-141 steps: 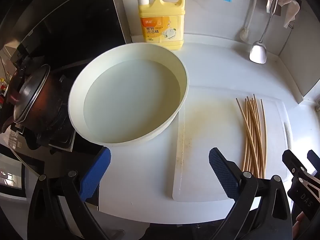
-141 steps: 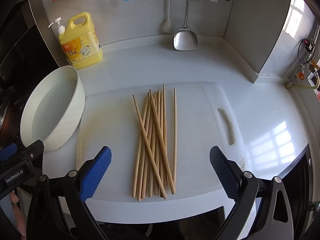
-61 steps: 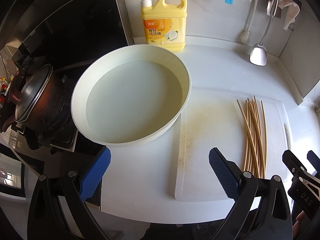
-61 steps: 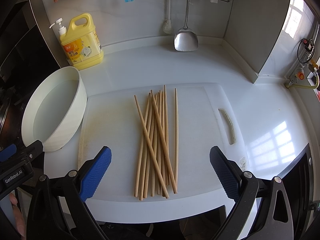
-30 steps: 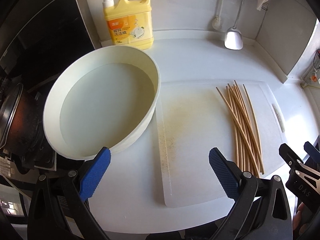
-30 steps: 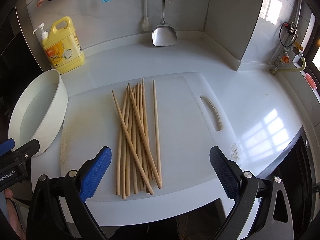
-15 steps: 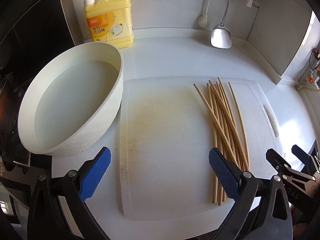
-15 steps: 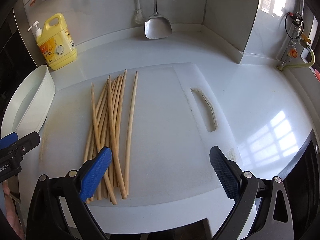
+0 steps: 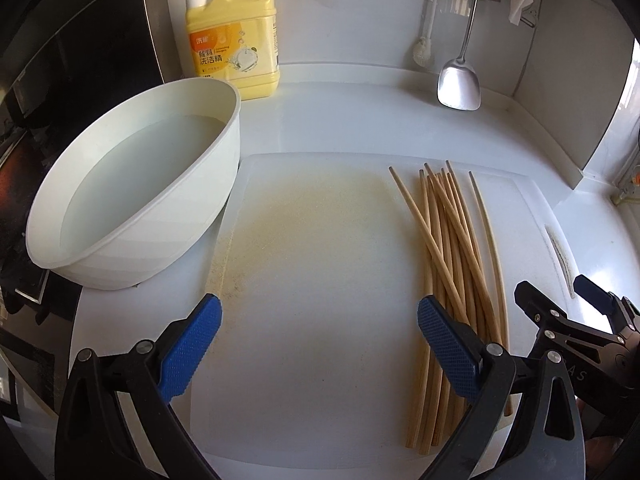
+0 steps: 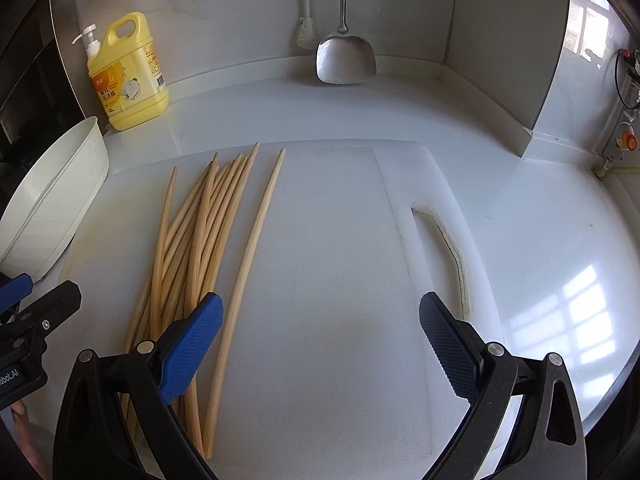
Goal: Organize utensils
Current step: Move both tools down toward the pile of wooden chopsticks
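Several wooden chopsticks [image 9: 452,256] lie in a loose bundle on a white cutting board [image 9: 312,272]; in the right wrist view the chopsticks [image 10: 200,240] are on the board's [image 10: 340,280] left part. My left gripper [image 9: 320,340] is open and empty over the board's middle, its right finger beside the bundle's near ends. My right gripper [image 10: 320,340] is open and empty over the board to the right of the bundle, its left finger over the chopsticks' near ends.
A white basin [image 9: 132,196] holding water stands left of the board. A yellow dish soap bottle [image 9: 232,40] stands at the back wall. A steel spatula [image 10: 346,56] and a brush hang on the wall. A stove is at far left.
Both grippers have shifted right and moved lower and closer to the board. The chopsticks now sit by the left gripper's right finger and the right gripper's left finger. Nothing was grasped.
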{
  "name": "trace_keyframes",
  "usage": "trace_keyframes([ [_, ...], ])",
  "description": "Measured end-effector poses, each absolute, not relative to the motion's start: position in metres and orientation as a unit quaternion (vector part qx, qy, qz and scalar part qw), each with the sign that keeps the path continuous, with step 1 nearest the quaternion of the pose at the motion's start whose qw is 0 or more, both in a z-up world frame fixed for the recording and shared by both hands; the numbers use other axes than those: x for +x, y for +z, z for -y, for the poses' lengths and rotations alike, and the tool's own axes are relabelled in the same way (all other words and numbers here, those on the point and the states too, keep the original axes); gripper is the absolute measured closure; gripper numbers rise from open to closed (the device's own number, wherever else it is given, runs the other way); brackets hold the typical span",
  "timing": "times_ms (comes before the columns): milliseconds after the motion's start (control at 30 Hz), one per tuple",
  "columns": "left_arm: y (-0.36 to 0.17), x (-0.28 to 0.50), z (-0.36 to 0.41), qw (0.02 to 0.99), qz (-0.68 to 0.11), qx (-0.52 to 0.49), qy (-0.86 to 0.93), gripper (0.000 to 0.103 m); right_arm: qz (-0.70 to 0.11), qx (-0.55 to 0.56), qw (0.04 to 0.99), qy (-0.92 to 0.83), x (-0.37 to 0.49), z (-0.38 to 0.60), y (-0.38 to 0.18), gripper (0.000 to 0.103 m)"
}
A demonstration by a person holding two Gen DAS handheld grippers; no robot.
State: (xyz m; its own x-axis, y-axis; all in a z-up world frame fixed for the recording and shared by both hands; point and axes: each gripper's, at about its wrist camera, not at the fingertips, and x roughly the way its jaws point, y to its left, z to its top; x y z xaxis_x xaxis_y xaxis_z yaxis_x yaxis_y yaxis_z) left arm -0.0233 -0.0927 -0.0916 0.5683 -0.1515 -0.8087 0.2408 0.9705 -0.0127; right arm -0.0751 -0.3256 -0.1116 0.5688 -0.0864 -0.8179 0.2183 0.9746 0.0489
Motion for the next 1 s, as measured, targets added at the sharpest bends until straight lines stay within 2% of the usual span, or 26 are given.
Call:
trace_keyframes([
  [567, -0.113, -0.018, 0.1, 0.885, -0.447, 0.056, -0.12, 0.006, -0.45, 0.025, 0.886, -0.112, -0.067, 0.319, -0.123, 0.009],
  [1000, -0.119, -0.018, 0.118, 0.879, -0.45, 0.075, -0.141, 0.006, -0.443, 0.045, 0.887, -0.118, -0.076, 0.341, -0.122, 0.009],
])
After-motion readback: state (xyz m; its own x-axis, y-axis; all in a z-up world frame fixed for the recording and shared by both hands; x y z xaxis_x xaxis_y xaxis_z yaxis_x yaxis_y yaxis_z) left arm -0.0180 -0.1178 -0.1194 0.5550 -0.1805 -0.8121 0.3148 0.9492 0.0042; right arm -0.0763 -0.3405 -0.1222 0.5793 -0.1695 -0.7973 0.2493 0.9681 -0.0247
